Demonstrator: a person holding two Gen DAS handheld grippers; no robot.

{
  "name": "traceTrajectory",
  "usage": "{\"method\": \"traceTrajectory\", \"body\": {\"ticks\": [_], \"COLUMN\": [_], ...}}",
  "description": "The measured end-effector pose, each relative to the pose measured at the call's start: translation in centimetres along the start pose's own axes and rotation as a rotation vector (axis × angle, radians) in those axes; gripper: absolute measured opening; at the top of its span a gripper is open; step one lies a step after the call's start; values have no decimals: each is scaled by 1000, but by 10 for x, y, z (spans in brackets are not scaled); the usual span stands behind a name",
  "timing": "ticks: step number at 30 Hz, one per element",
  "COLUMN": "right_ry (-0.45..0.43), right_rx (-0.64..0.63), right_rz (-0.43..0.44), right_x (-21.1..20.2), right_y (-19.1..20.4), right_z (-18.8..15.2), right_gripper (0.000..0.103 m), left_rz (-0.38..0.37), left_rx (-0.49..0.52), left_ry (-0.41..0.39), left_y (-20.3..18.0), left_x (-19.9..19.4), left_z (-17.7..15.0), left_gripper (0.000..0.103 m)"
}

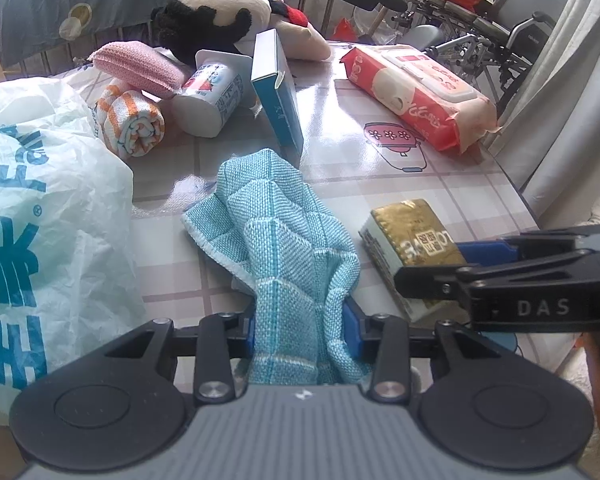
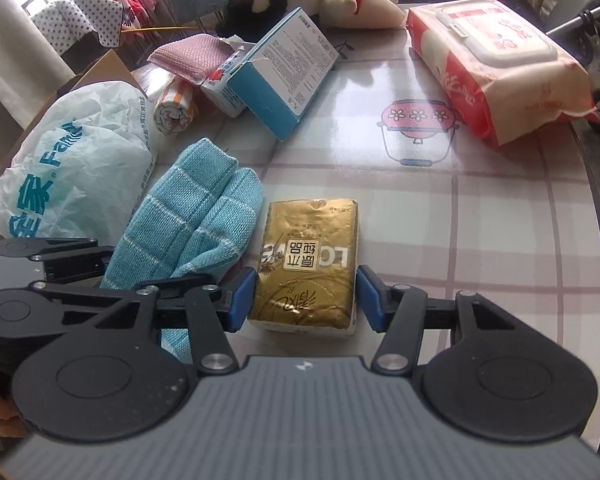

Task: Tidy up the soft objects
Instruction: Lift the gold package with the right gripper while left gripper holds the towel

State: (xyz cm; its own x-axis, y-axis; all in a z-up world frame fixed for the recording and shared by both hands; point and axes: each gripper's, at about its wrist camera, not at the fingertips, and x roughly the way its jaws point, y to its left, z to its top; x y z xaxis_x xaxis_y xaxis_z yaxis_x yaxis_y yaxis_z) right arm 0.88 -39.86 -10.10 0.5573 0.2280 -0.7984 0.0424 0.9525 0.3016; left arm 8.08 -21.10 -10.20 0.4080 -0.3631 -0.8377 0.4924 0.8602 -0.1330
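On the checked table (image 2: 500, 240), left fingers (image 1: 260, 328) pinch the blue cloth (image 1: 284, 240); right fingers (image 2: 368, 300) flank the gold pack (image 2: 312, 260).

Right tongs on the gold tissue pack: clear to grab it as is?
Probably yes. The right tongs already straddle the gold tissue pack, one blue pad at each side, nothing between. The blue cloth held by the left tongs lies close alongside but not in the gap.

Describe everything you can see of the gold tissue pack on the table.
The gold tissue pack is a small rectangular brick in shiny, crinkled gold wrap with white sides and a white label bearing dark characters. It lies flat on the checked tablecloth, its near end between the blue pads of the right gripper, which flank its sides; the right pad shows a slight gap. The blue cloth lies beside its left edge.
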Motion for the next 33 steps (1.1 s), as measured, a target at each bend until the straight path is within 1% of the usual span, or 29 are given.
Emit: {"method": "traceTrajectory", "body": {"ticks": [8, 18, 27, 30, 33], "right_ry": [-30, -59, -103, -120, -138], "right_rx": [166, 256, 260, 251, 231], "right_rz": [77, 144, 179, 186, 198], "right_x": [-11, -17, -32, -37, -44], "right_y": [-25, -33, -28, -23, -15], "right_z": [-11, -15, -2, 7, 20], "right_gripper": [51, 51, 51, 51, 51], "left_rz": [5, 6, 8, 6, 12], "left_rx": [4, 20, 36, 33, 38], "left_ry": [-27, -66, -131, -151, -187], "left_y": [-1, -5, -10, -9, -8], "left_x": [-3, -13, -34, -42, -54], "left_z": [-2, 0, 12, 19, 29], "left_gripper": [36, 33, 33, 33, 33]}}
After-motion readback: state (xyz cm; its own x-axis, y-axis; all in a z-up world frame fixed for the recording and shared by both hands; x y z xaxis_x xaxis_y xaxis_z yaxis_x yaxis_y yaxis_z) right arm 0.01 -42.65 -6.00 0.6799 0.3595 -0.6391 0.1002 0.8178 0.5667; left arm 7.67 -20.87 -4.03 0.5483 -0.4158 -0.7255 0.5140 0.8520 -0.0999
